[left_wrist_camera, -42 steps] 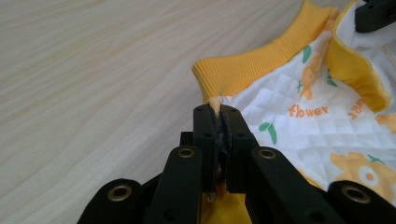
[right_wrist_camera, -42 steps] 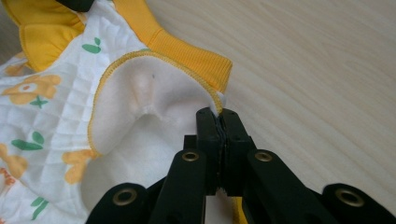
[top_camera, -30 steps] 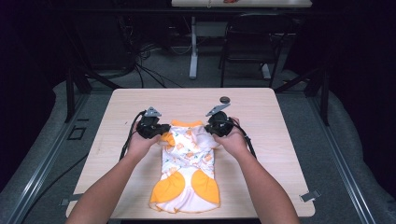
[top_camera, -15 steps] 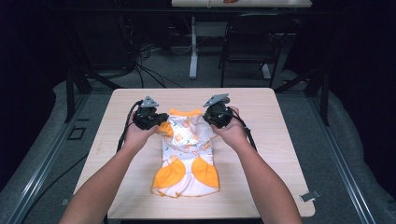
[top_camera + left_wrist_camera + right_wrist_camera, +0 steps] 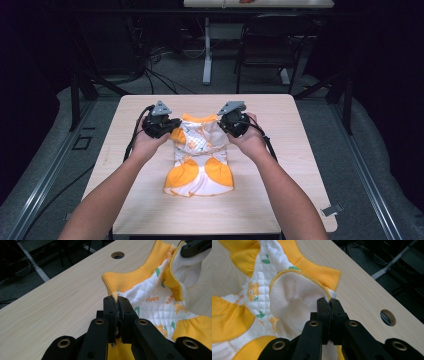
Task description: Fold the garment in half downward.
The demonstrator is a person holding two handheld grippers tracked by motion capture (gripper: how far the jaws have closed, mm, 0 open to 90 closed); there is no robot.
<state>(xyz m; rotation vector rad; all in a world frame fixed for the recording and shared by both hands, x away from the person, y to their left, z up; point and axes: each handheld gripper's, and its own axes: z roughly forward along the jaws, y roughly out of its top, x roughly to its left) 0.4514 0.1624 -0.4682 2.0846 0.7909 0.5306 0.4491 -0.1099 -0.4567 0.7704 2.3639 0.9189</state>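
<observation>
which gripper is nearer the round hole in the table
Right. The right gripper pinches the garment just below the hole; the left gripper sits farther across on the garment's other corner.

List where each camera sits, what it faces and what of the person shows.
High view: above the person's side, facing forward and down at the table; both forearms, left gripper, right gripper.
Left gripper view: along its shut jaws at the garment.
Right gripper view: along its shut jaws.
All views share the garment.

On your white quilted, orange-trimmed baby garment [image 5: 160, 302], orange printed words show; one looks like "clever", the rest unreadable.
</observation>
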